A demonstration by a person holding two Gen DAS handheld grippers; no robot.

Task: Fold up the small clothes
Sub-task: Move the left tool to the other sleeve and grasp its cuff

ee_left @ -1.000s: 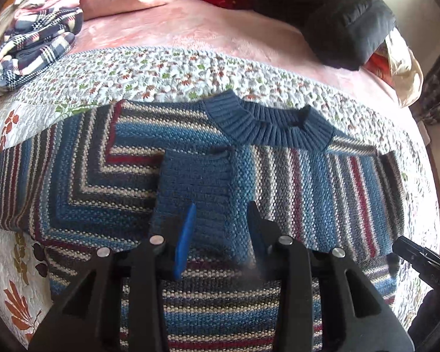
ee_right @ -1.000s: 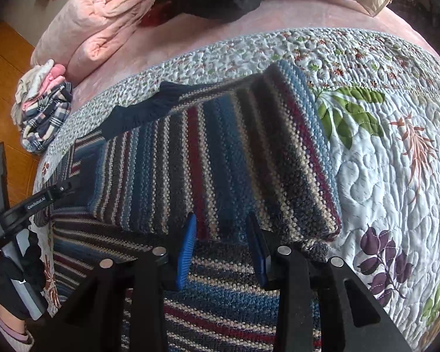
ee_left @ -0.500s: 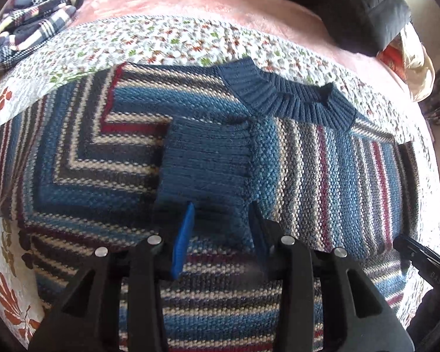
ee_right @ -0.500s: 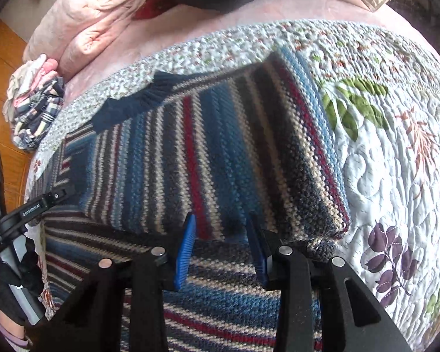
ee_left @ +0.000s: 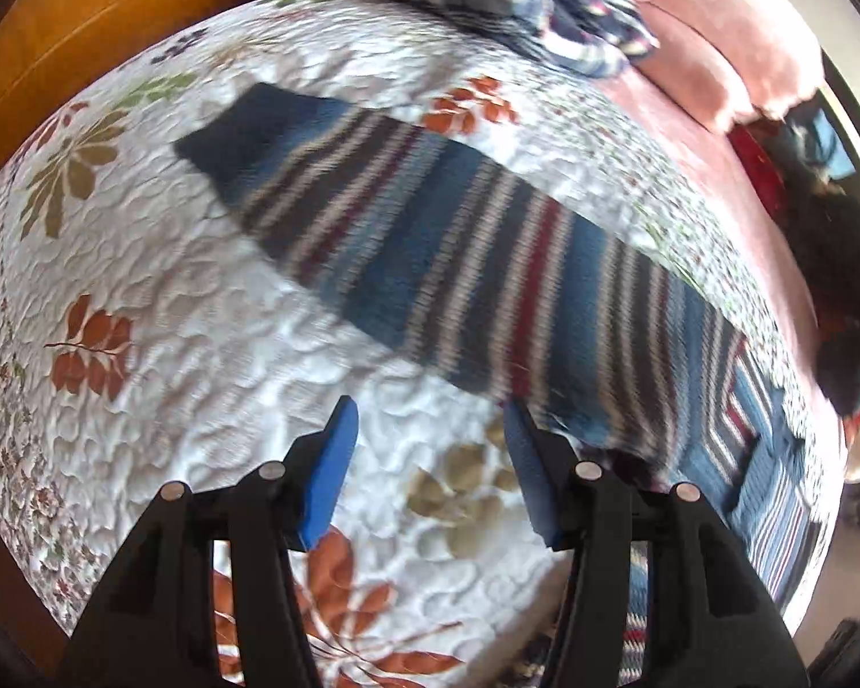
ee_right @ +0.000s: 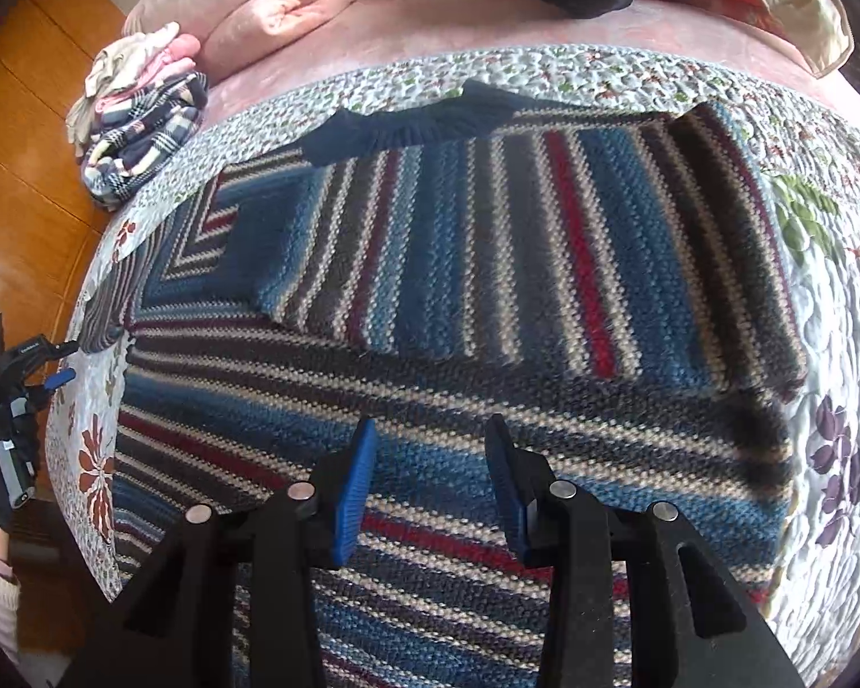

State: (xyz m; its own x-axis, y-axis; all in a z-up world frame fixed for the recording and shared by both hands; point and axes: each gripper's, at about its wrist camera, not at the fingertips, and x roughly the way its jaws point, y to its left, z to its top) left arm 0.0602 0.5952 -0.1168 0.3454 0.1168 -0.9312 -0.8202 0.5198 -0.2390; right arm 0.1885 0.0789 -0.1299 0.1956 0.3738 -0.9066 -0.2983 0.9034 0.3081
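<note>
- Swinging away from the sweater's middle, the left gripper (ee_left: pixel 430 458) now hangs over the bare floral quilt (ee_left: pixel 160 309) beside the outstretched striped sleeve (ee_left: pixel 430 252), jaws wider apart than before and empty.
- Likely that sleeve is next to be folded in; the other sleeve already lies across the chest.
- Hardly shifted, the right gripper (ee_right: pixel 430 479) hovers above the striped sweater (ee_right: pixel 487 298) near its hem, jaws parted, gripping nothing.
- Spread flat on the quilt, the sweater has its navy collar (ee_right: pixel 407 123) at the far edge.
- No containers anywhere; a stack of folded clothes (ee_right: pixel 137 132) sits beyond the sweater by the pink blanket (ee_right: pixel 269 0).
</note>
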